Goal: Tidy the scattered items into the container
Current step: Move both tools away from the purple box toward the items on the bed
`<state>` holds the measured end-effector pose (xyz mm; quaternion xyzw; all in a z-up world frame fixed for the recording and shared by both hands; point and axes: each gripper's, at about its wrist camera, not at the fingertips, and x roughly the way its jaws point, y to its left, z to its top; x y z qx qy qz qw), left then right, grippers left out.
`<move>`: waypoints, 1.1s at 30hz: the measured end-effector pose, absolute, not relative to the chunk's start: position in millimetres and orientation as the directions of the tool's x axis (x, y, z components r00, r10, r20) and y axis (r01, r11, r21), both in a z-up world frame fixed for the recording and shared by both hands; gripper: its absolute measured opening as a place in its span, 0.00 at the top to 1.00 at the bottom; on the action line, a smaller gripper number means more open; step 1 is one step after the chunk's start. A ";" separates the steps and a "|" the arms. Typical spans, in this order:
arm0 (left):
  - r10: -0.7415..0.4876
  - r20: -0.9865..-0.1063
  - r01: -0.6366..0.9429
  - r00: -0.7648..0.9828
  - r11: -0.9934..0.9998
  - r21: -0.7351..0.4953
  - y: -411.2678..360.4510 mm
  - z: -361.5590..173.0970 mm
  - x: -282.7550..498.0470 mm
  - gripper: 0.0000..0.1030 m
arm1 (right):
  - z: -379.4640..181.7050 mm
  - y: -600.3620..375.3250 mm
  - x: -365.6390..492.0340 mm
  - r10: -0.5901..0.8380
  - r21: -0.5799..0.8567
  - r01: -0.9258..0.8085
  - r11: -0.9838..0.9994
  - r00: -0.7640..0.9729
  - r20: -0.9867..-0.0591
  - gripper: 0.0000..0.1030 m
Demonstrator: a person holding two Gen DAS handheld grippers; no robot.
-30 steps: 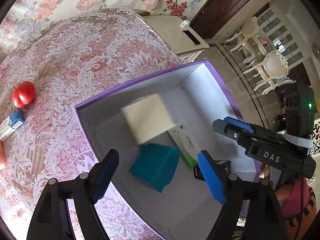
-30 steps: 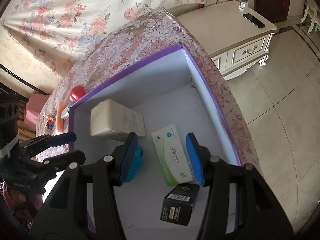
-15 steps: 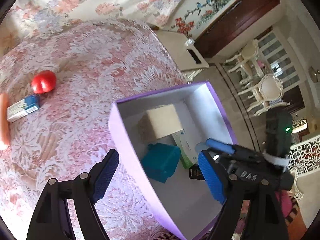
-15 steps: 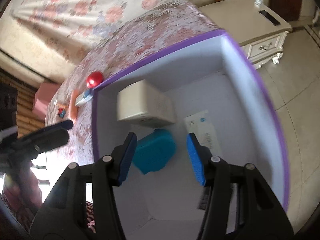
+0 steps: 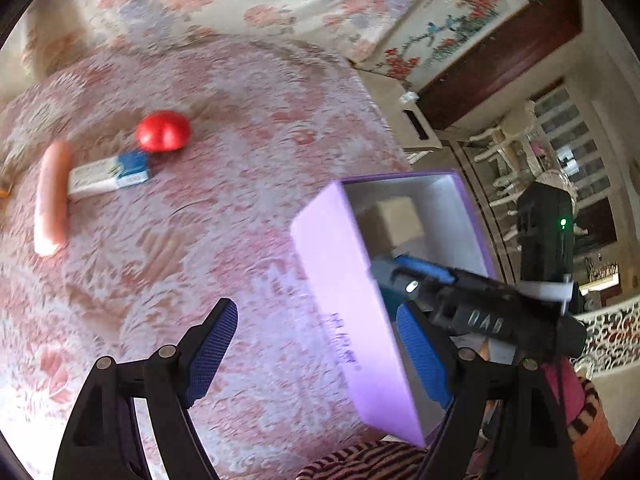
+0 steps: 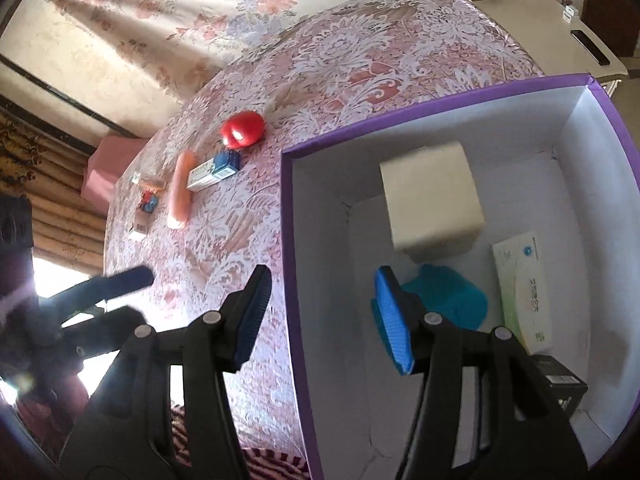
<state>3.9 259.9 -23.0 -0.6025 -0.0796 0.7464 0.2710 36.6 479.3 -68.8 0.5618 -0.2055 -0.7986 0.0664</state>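
A: Which gripper goes for the loose items?

B: I'd say the left gripper point(image 5: 316, 348). Its jaws are wide open and hold nothing, and the bare cloth lies ahead of it; the sausage point(image 5: 52, 196), the blue-and-white carton point(image 5: 108, 174) and the red ball point(image 5: 163, 131) sit far and to its left, well apart from the pads.

A: And the right gripper point(image 6: 324, 316)?

B: Also wide open and empty, straddling the near-left wall of the purple box point(image 6: 296, 280), one finger inside, one outside. It's farther from the loose items.

A: How does the sausage lie?

B: Long axis running near to far, with the carton touching its right side, crosswise. The jaws would need to close across the sausage's width.

A: Counts?

B: On the cloth: one sausage, one carton, one ball, plus a few small bits at the far left, too small to name. In the box: one cream block point(image 6: 432, 196), one teal thing point(image 6: 448, 296), one white-green box point(image 6: 524, 288), one black box point(image 6: 560, 380)
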 end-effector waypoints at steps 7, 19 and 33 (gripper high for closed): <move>0.485 -0.861 -0.144 -0.153 -0.873 -0.466 188.2 -40.5 -5.9 0.20 | -68.8 497.6 31.4 -0.195 0.298 -0.238 -0.924 -0.378 -0.905 0.34; 0.474 -0.870 -0.044 -0.138 -0.880 -0.473 132.3 -61.1 -11.1 0.18 | -51.8 560.2 81.6 -0.079 0.265 -0.452 -0.852 -0.388 -0.918 0.29; 0.522 -0.850 -0.100 -0.071 -0.851 -0.515 130.7 -74.5 -21.1 0.17 | -81.4 552.3 145.1 -0.168 0.258 -0.529 -0.808 -0.213 -0.963 0.27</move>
